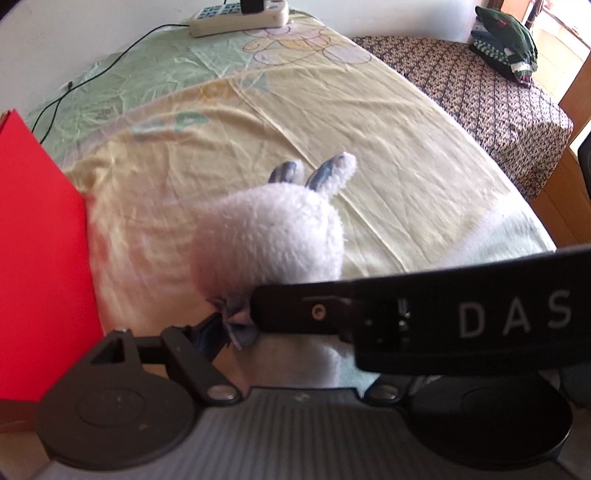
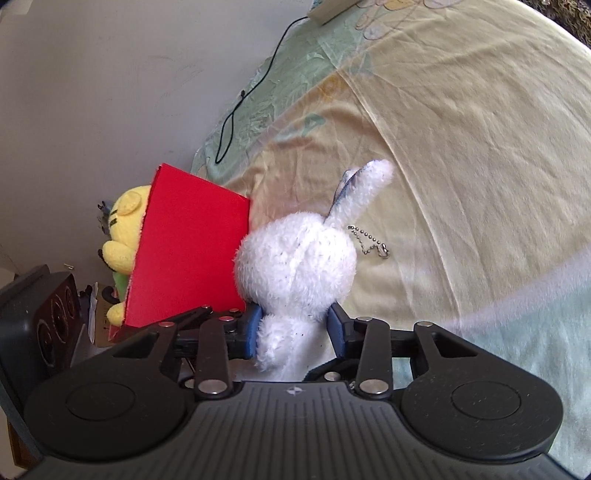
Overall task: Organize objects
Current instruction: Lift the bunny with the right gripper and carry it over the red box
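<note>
A white plush rabbit (image 2: 295, 266) with a blue-striped ear and a ball chain (image 2: 369, 243) is held upright over the yellow bedsheet. My right gripper (image 2: 295, 326) is shut on its body, blue pads (image 2: 255, 328) pressing both sides. In the left wrist view the rabbit (image 1: 269, 232) fills the middle, and the right gripper's black side (image 1: 461, 321) crosses in front. My left gripper (image 1: 291, 332) stands open just below the rabbit. Its left finger (image 1: 207, 332) touches the rabbit's striped bow (image 1: 236, 321); its right finger is hidden. A red box (image 2: 192, 251) stands left of the rabbit, with a yellow plush toy (image 2: 125, 221) behind it.
The red box (image 1: 40, 258) fills the left edge of the left wrist view. A white power strip (image 1: 240, 16) and its black cable (image 1: 110, 62) lie at the bed's far end by the wall. Dark green clothes (image 1: 506, 40) sit on a patterned cover (image 1: 480, 99). A black device (image 2: 40, 325) stands at far left.
</note>
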